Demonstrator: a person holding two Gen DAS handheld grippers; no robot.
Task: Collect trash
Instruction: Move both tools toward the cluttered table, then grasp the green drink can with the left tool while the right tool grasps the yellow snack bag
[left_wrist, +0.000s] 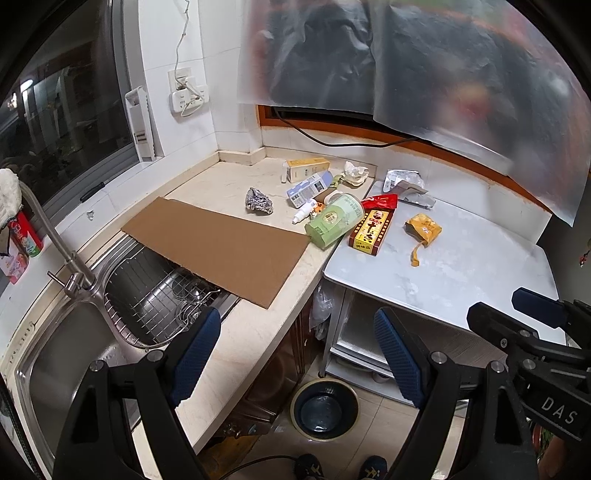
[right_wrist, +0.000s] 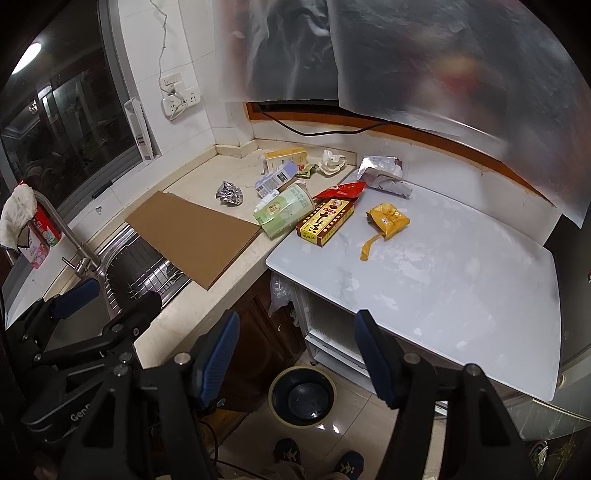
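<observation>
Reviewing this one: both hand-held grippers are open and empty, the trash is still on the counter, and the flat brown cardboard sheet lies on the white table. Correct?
Not quite. The flat brown cardboard sheet lies on the beige counter, overhanging the steel sink, not on the white table; the left wrist view shows it. The rest holds.

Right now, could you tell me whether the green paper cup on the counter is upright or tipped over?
Tipped over. The green paper cup lies on its side at the counter edge, against the red and yellow box.
</observation>
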